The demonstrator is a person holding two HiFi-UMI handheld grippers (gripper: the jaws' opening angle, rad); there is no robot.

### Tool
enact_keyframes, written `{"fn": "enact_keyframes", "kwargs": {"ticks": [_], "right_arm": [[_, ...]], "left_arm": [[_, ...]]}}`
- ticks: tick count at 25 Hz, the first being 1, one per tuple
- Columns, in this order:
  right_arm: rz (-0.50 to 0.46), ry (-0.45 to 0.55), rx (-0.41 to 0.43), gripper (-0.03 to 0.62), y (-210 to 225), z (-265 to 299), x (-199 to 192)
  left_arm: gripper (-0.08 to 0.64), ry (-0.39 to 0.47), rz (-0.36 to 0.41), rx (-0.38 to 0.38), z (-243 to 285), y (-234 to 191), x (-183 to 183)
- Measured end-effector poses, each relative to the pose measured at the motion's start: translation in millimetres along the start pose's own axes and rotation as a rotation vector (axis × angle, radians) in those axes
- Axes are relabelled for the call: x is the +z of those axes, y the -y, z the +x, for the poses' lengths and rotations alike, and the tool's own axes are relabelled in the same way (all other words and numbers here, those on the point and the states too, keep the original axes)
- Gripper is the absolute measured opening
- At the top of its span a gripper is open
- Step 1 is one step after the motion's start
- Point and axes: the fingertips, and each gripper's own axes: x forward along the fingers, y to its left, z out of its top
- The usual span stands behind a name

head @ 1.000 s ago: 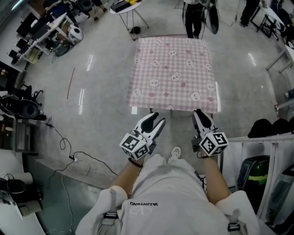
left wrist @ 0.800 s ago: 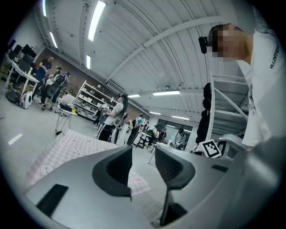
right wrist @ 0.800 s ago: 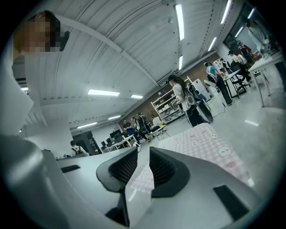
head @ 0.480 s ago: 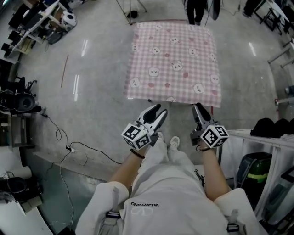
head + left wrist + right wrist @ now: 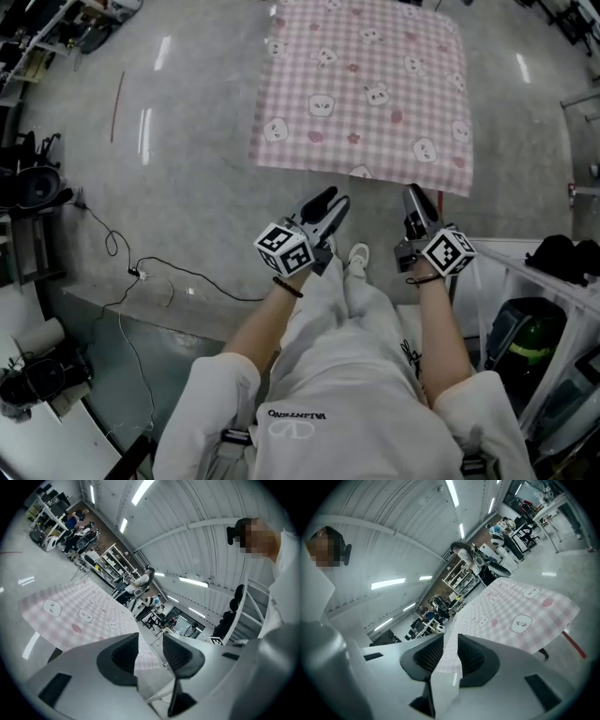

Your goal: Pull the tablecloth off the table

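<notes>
A pink checked tablecloth (image 5: 361,89) printed with small animal faces covers a square table ahead of me, its hem hanging over the near side. My left gripper (image 5: 329,203) is just short of the near hem, below its middle, and is open with nothing between its fingers. Level with it, my right gripper (image 5: 413,196) hovers below the near right corner, also open and empty. The cloth (image 5: 79,616) fills the left of the left gripper view, beyond the gripper (image 5: 150,649). In the right gripper view the cloth (image 5: 520,606) lies ahead and right of the gripper (image 5: 451,654).
A white rail frame (image 5: 525,267) with a black bag (image 5: 561,255) stands close on my right. A black cable (image 5: 159,281) runs over the floor at left. A red strip (image 5: 574,644) marks the floor by a table leg (image 5: 543,654). People and shelving stand far behind.
I have stepped forward, so the table is closer and both grippers are now near the cloth's near hem. Both grippers have stayed open and empty.
</notes>
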Motion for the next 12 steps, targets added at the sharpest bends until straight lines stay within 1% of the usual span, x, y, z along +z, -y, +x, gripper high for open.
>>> {"fn": "enact_keyframes", "kwargs": {"ticks": [3,12], "right_arm": [[0.012,-0.020,-0.015,0.104,11,4,-13],[0.123,-0.036,-0.027,0.104,51,21,-55]], "left_arm": [[0.146,-0.005,-0.045,0.008,4,-19,-13],[0.149,-0.034,-0.133,0.015,20,-67,-53]]}}
